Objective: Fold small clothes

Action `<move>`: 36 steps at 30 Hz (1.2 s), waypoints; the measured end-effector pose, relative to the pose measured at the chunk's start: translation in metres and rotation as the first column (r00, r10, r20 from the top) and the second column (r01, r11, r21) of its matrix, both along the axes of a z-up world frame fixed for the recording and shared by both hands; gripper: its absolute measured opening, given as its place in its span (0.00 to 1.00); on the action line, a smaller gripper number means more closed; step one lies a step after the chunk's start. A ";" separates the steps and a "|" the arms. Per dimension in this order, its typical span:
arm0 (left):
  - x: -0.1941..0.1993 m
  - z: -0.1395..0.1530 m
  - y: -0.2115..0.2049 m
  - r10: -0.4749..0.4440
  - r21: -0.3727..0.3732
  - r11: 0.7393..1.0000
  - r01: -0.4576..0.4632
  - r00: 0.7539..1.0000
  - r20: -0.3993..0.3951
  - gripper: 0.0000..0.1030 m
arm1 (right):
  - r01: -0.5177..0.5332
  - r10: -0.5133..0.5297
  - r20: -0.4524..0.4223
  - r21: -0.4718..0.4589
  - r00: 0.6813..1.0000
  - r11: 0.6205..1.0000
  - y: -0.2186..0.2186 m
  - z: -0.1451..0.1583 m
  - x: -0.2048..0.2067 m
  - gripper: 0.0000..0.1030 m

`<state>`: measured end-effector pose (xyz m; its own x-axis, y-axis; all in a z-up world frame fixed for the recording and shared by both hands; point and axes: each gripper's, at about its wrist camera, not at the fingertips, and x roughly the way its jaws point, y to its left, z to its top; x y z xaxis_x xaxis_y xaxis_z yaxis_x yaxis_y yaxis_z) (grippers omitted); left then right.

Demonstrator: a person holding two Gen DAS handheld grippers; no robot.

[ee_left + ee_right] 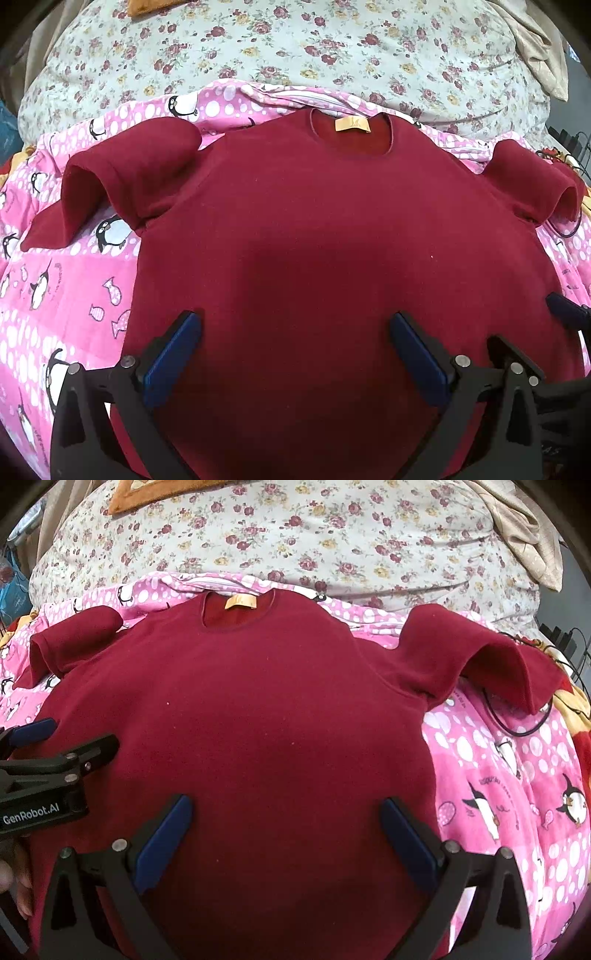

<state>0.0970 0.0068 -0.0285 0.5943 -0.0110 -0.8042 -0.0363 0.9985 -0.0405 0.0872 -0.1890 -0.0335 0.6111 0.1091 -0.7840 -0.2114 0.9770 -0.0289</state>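
Observation:
A dark red short-sleeved T-shirt [295, 221] [240, 709] lies front up on a pink penguin blanket, neck away from me, with a yellow label [352, 124] inside the collar. Both sleeves [122, 173] [476, 653] are curled up off the blanket. My left gripper [293, 325] hovers open over the shirt's lower body, nothing between its blue pads [173, 354]. My right gripper [286, 805] is open over the same area, just to the right. Each gripper shows at the edge of the other's view, the left gripper [83, 731] and the right gripper [522, 319]. The hem is hidden below the fingers.
The pink blanket [66, 295] [517, 794] lies over a floral quilt [295, 48] at the back. A black cable [517, 733] loops by the right sleeve. A beige cloth [528, 528] sits far right, an orange item [147, 494] far left. A hand [14, 882] holds the left gripper.

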 end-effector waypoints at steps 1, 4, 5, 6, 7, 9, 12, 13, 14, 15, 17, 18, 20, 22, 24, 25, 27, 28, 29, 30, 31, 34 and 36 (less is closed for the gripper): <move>0.000 0.000 0.001 -0.001 -0.006 1.000 0.001 1.000 -0.001 0.83 | 0.000 0.000 0.001 0.002 1.000 1.000 0.000 0.000 0.000 0.99; 0.000 0.001 0.005 -0.003 -0.039 0.999 0.004 1.000 0.005 0.83 | -0.002 0.002 0.006 0.011 1.000 1.000 -0.001 -0.001 0.000 1.00; -0.001 0.002 0.007 -0.006 -0.051 0.999 0.007 1.000 0.007 0.83 | -0.001 0.001 0.007 0.015 1.000 1.000 -0.001 -0.001 0.001 1.00; -0.001 0.003 0.010 -0.010 -0.077 0.997 0.011 1.000 0.006 0.82 | -0.001 0.001 0.008 0.017 1.000 1.000 -0.001 -0.001 0.001 1.00; -0.001 0.005 0.014 -0.016 -0.107 0.994 0.016 1.000 0.003 0.82 | -0.001 0.001 0.009 0.017 1.000 1.000 -0.001 -0.001 0.001 1.00; 0.000 0.014 0.028 -0.023 -0.202 0.979 0.019 1.000 -0.017 0.82 | 0.000 0.000 0.010 0.018 1.000 1.000 -0.001 -0.002 0.001 1.00; -0.003 0.045 0.069 0.042 -0.290 0.956 -0.034 0.999 0.019 0.82 | 0.000 0.000 0.012 0.015 1.000 1.000 0.000 -0.002 0.001 1.00; -0.005 0.063 0.091 0.082 -0.274 0.960 -0.057 0.994 0.078 0.82 | 0.000 0.000 0.013 0.012 1.000 1.000 0.000 -0.002 0.001 1.00; -0.005 0.073 0.107 0.105 -0.266 0.961 -0.072 0.988 0.113 0.82 | 0.000 -0.001 0.013 0.011 1.000 1.000 0.001 -0.002 0.001 1.00; -0.004 0.082 0.130 0.134 -0.266 0.959 -0.093 0.981 0.139 0.82 | 0.000 -0.001 0.013 0.009 1.000 1.000 0.001 -0.002 0.001 1.00; 0.002 0.088 0.185 0.197 -0.315 0.938 -0.141 0.969 0.152 0.82 | 0.000 0.000 0.013 0.006 1.000 1.000 0.002 -0.002 0.001 1.00; 0.006 0.084 0.213 0.227 -0.362 0.918 -0.166 0.964 0.135 0.82 | 0.000 0.000 0.013 0.005 1.000 1.000 0.001 -0.002 0.001 1.00; 0.014 0.066 0.276 0.302 -0.452 0.858 -0.242 0.951 0.064 0.81 | 0.000 0.000 0.013 0.001 1.000 1.000 0.002 -0.003 0.001 1.00; 0.016 0.047 0.326 0.364 -0.505 0.803 -0.316 0.931 -0.005 0.79 | 0.000 0.000 0.015 -0.003 1.000 1.000 0.003 -0.003 0.001 1.00; 0.011 0.028 0.369 0.418 -0.537 0.754 -0.377 0.907 -0.050 0.78 | 0.000 0.000 0.016 -0.004 1.000 1.000 0.003 -0.003 0.001 1.00; 0.008 0.020 0.383 0.435 -0.552 0.733 -0.397 0.898 -0.069 0.78 | 0.000 0.000 0.017 -0.006 1.000 1.000 0.003 -0.004 0.001 1.00; 0.004 0.006 0.403 0.464 -0.580 0.693 -0.428 0.881 -0.096 0.77 | 0.000 0.000 0.018 -0.010 1.000 1.000 0.004 -0.004 0.002 1.00; 0.004 0.000 0.411 0.471 -0.604 0.670 -0.432 0.876 -0.103 0.76 | 0.001 0.000 0.018 -0.012 1.000 1.000 0.004 -0.004 0.003 1.00; 0.004 -0.006 0.416 0.472 -0.625 0.650 -0.431 0.874 -0.113 0.75 | 0.001 0.000 0.019 -0.013 1.000 1.000 0.004 -0.005 0.003 1.00; 0.006 -0.011 0.418 0.467 -0.653 0.627 -0.425 0.876 -0.122 0.72 | 0.001 0.000 0.020 -0.013 1.000 1.000 0.004 -0.005 0.003 1.00; 0.008 -0.017 0.419 0.449 -0.681 0.608 -0.408 0.884 -0.129 0.68 | 0.001 0.000 0.020 -0.014 1.000 1.000 0.005 -0.005 0.004 1.00; 0.025 -0.023 0.413 0.412 -0.684 0.621 -0.382 0.902 -0.130 0.60 | 0.001 0.000 0.020 -0.013 1.000 1.000 0.005 -0.005 0.004 1.00; 0.036 -0.024 0.410 0.393 -0.668 0.645 -0.371 0.911 -0.126 0.56 | 0.001 0.000 0.021 -0.013 1.000 1.000 0.005 -0.005 0.004 1.00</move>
<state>0.1328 0.4166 -0.0530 0.6915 -0.3003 -0.6570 -0.3957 0.6034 -0.6923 0.0910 -0.1840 -0.0384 0.6273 0.0990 -0.7725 -0.2101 0.9766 -0.0454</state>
